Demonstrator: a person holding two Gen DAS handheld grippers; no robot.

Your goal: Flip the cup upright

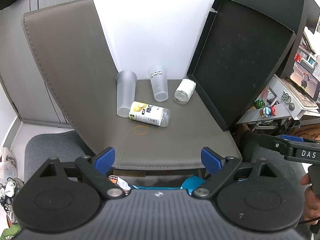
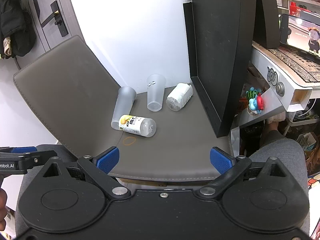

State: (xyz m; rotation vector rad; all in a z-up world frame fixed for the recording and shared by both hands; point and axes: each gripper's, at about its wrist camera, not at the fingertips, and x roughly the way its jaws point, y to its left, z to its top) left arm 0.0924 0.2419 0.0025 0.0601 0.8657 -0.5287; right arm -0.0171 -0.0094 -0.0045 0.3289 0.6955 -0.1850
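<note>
Two frosted cups stand mouth-down at the mat's (image 1: 180,140) far end: left cup (image 1: 125,94), right cup (image 1: 159,85). Expect light, thin, slippery, easily dented plastic. Both claws, left (image 1: 158,159) and right (image 2: 164,160), gape empty; pinch gently mid-wall.

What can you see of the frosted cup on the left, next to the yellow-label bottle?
The frosted cup is translucent, plain plastic, tapered and looks empty. It seems to lie on its side on the grey mat, wide rim toward the wall and narrow base toward the cameras. It lies close to the raised mat flap. The yellow-label bottle, also lying down, sits against its base end. Neither gripper touches it.
</note>
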